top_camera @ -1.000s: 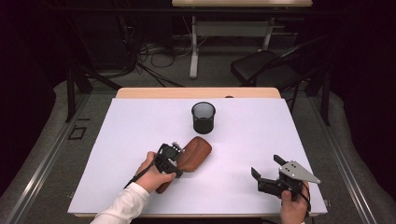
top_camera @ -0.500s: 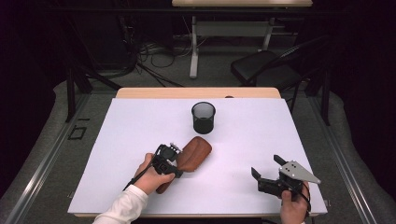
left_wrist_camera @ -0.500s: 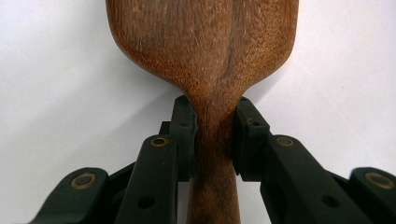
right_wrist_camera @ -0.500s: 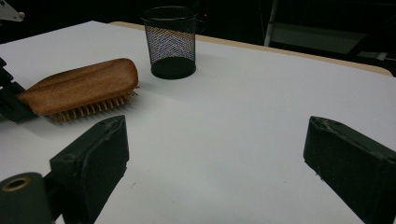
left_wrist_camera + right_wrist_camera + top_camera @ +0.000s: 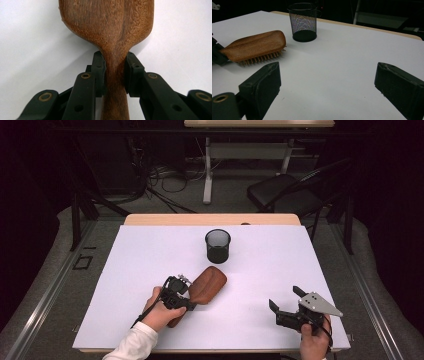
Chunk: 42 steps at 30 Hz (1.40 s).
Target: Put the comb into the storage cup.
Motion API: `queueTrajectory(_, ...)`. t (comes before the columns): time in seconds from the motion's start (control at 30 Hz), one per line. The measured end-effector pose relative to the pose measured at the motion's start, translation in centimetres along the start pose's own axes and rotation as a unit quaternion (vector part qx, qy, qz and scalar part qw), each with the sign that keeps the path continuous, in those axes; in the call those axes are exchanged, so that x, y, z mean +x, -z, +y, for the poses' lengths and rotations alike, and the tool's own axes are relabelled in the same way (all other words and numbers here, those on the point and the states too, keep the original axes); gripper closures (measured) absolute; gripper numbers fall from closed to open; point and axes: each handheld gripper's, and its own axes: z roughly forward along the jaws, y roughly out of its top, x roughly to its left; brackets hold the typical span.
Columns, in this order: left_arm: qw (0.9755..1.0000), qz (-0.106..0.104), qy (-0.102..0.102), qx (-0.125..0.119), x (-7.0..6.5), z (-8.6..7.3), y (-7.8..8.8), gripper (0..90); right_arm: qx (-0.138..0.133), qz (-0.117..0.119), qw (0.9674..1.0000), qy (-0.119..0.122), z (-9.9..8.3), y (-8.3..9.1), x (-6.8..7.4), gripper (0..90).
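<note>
Mesh pen cup [image 5: 218,246]: black wire mesh, round, upright, open at the top, standing on the far middle of the table; the right gripper view [image 5: 303,22] shows its solid dark base.
Table top [image 5: 300,270]: white sheet, plain and matte, covering nearly the whole surface.
Table edge [image 5: 210,219]: a strip of light wood showing along the far side, beyond the white sheet.
Chair [image 5: 285,195]: black, on the floor beyond the table's far right corner.
Second desk [image 5: 250,150]: pale top and white legs, farther back in the dark room.
Cables [image 5: 160,180]: a dark tangle on the grey floor beside that desk's leg.
</note>
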Motion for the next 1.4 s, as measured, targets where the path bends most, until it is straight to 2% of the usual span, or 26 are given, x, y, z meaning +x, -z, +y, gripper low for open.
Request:
queueTrajectory(0.2,0.9999,-0.009,0.003,-0.014,0.4,-0.2,0.0,73.7,0.0,0.0,1.0,0.001,0.0,0.0,0.0,6.7)
queueTrajectory(0.27,0.9996,-0.021,0.007,-0.017,0.7,-0.3,0.1,73.7,0.0,0.0,1.0,0.002,0.0,0.0,0.0,6.7)
queueTrajectory(0.3,0.9991,-0.033,0.015,-0.023,1.0,-0.4,0.0,73.8,0.0,0.0,1.0,0.0,0.0,0.0,0.0,6.7)
queueTrajectory(0.33,0.9991,-0.033,0.015,-0.023,1.0,-0.4,0.0,73.8,0.0,0.0,1.0,-0.001,0.0,0.0,0.0,6.7)
queueTrajectory(0.5,0.9958,-0.078,0.042,-0.023,2.1,-0.6,-0.2,73.8,0.0,0.0,1.0,0.0,0.0,0.0,0.0,6.7)
queueTrajectory(0.53,0.9952,-0.082,0.046,-0.026,2.3,-0.6,-0.2,73.8,0.0,0.0,1.0,0.0,0.0,0.0,0.0,6.7)
queueTrajectory(0.6,0.9965,-0.069,0.041,-0.025,2.2,-0.6,-0.1,73.7,0.0,0.001,1.0,-0.001,0.0,-0.1,0.0,6.7)
queueTrajectory(0.67,0.9967,-0.067,0.039,-0.023,2.2,-0.6,-0.1,73.7,0.0,0.001,1.0,-0.001,0.0,-0.1,0.0,6.7)
queueTrajectory(0.87,0.9989,-0.038,0.024,-0.016,1.5,-0.4,-0.1,73.1,0.001,0.001,1.0,0.0,0.0,-0.1,0.0,6.7)
queueTrajectory(1.03,0.9999,0.007,0.003,-0.015,0.8,-0.4,0.2,71.7,0.001,0.001,1.0,-0.001,-0.1,-0.1,0.0,6.7)
queueTrajectory(1.17,0.9985,0.048,-0.024,-0.011,0.1,-0.3,0.4,71.3,0.002,0.001,1.0,-0.001,-0.1,-0.1,0.0,6.7)
queueTrajectory(1.3,0.9949,0.09,-0.046,-0.01,-0.7,-0.3,0.4,70.8,0.002,0.002,1.0,0.0,0.0,-0.1,0.0,6.7)
queueTrajectory(1.4,0.9937,0.097,-0.054,-0.009,-1.0,-0.3,0.4,71.7,0.002,0.001,1.0,-0.001,0.0,-0.1,0.0,6.7)
